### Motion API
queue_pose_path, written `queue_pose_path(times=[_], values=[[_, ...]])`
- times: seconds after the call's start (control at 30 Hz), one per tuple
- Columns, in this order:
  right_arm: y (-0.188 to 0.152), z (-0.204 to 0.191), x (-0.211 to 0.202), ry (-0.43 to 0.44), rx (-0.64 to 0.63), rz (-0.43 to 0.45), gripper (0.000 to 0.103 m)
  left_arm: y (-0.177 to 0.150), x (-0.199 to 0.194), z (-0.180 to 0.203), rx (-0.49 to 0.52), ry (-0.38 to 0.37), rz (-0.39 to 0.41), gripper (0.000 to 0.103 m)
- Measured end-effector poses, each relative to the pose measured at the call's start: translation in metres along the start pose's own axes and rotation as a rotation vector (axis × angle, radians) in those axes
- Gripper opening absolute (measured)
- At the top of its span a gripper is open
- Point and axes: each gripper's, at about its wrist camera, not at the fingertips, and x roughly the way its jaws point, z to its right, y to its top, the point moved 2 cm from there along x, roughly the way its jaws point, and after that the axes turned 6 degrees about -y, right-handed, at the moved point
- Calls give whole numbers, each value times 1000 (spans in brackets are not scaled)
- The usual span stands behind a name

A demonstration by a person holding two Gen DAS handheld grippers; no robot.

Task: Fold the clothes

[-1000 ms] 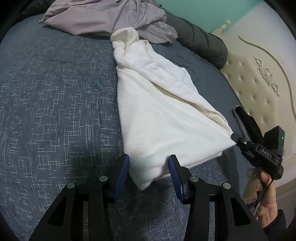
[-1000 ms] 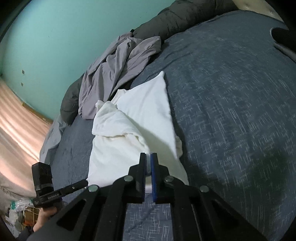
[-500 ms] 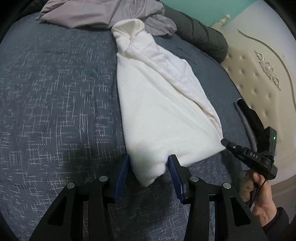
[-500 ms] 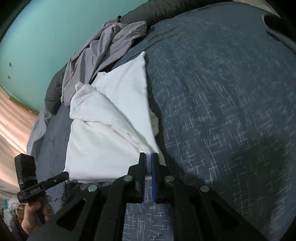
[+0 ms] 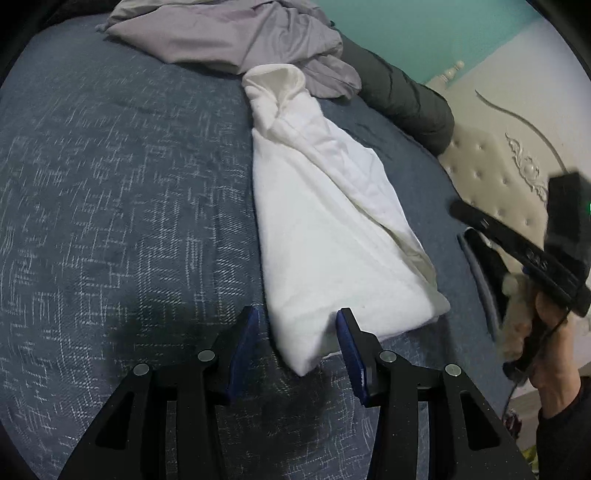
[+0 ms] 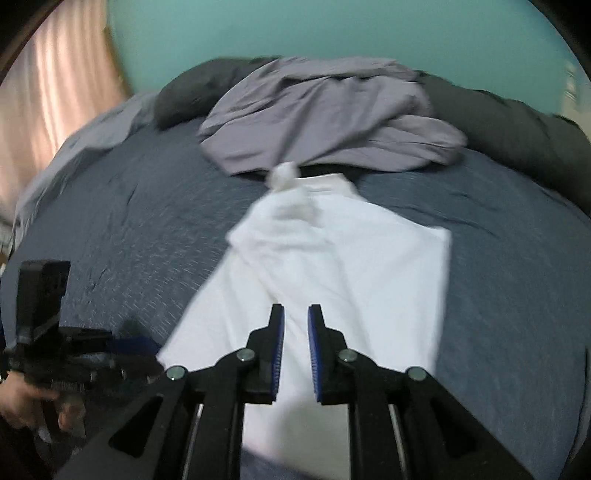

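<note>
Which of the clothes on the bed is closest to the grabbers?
The white garment. Its corner lies between the left gripper fingers, while the grey garment sits crumpled at the far end.

A bed (image 5: 110, 206) covered in a dark blue-grey spread with a fine pale crosshatch weave fills most of both views. Along the bed's far edge lies a long dark grey rolled quilt (image 5: 406, 99). Behind it the wall (image 6: 332, 33) is painted flat turquoise. At the right end of the bed stands a cream headboard (image 5: 491, 177), button-tufted, with raised scrollwork carved above the padding. At the opposite end, in the right wrist view, a pale pinkish curtain (image 6: 48, 96) hangs in soft vertical folds, blurred. The light is dim and even, casting soft shadows on the spread.
</note>
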Motion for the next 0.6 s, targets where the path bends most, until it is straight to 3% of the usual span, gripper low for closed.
queue_pose_path(times=[0.07,0.13,0.17,0.4,0.53,0.57,0.6], values=[[14,-16,23,2,-23,-29,14,1,-2,-4,-9,0,9,48],[23,-25,38,6,-25,-40,36,4,-2,-5,-14,5,23,48],[27,-29,45,7,-23,-44,39,6,-2,-6,-17,8,31,48],[46,-59,88,-70,-83,-101,42,3,-23,-30,-4,32,64,48],[50,-54,110,-119,-49,-142,42,0,-29,-39,-19,14,70,48],[50,-50,113,-116,-27,-145,39,0,-30,-40,-23,9,72,48],[51,-45,114,-100,2,-144,27,0,-31,-40,-24,4,74,48]])
